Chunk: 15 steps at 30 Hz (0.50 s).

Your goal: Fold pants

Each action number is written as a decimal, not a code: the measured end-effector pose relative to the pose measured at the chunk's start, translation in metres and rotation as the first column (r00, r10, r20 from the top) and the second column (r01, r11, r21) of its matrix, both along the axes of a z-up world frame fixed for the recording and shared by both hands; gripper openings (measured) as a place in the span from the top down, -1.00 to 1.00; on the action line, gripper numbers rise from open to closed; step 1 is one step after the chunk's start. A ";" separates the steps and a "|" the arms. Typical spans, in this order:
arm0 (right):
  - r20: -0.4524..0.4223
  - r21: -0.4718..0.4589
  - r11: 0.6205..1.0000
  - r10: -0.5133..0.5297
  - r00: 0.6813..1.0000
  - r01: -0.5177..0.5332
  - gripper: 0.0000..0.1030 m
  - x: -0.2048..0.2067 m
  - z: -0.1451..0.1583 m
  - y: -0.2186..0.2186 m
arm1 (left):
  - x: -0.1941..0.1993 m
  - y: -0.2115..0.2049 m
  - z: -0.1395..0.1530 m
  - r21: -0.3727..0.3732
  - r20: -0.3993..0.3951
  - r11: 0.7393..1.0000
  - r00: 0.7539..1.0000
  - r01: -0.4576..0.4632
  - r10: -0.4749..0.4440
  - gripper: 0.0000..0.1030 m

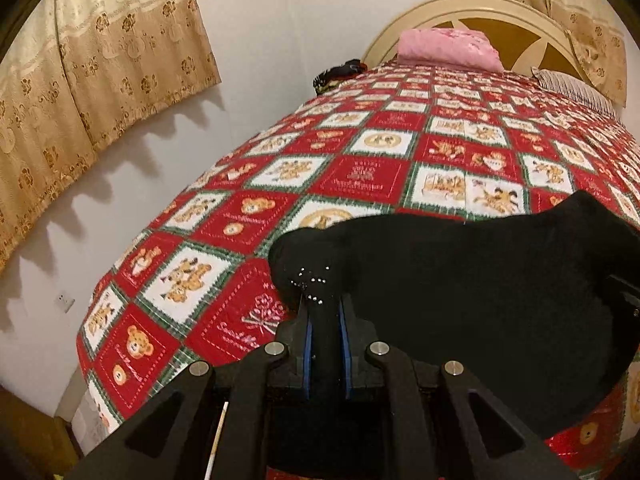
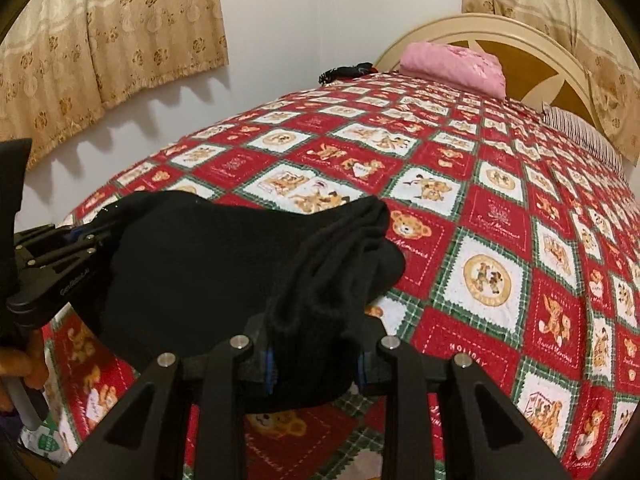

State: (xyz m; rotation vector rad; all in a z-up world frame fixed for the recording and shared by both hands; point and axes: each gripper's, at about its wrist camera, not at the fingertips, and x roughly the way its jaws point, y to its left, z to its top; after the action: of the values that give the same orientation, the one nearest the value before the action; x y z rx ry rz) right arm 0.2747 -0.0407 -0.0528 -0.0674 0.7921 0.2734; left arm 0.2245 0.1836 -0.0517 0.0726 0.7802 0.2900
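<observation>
Each hand-held gripper, left (image 1: 326, 312) and right (image 2: 316, 360), is clamped on an edge of the black pants (image 1: 460, 280) above the bed (image 1: 224, 216), apparently mid-fold; next, laying them flat.

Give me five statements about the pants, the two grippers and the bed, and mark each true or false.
1. The left gripper is shut on the black pants. True.
2. The right gripper is open and holds nothing. False: it is shut on bunched pants fabric.
3. The pants are blue denim. False: they are black.
4. A pink folded cloth lies by the headboard. True.
5. The bedspread is plain white. False: red, white and green squares with teddy bears.
</observation>
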 end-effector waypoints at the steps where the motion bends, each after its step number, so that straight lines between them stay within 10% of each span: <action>1: 0.001 -0.006 1.000 0.001 1.000 -0.001 0.40 -0.001 -0.001 0.001 | 0.000 0.000 -0.002 -0.003 -0.005 1.000 1.000 -0.001 0.001 0.78; 15: -0.037 -0.019 1.000 -0.009 0.999 0.008 0.33 0.007 -0.018 0.002 | -0.001 -0.004 -0.012 0.020 -0.023 1.000 1.000 -0.018 0.019 0.75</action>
State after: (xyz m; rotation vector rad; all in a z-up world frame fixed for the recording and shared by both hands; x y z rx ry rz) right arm 0.2816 -0.0386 -0.0709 -0.0769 0.8319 0.2601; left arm 0.2236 0.1796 -0.0641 0.0872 0.8013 0.3149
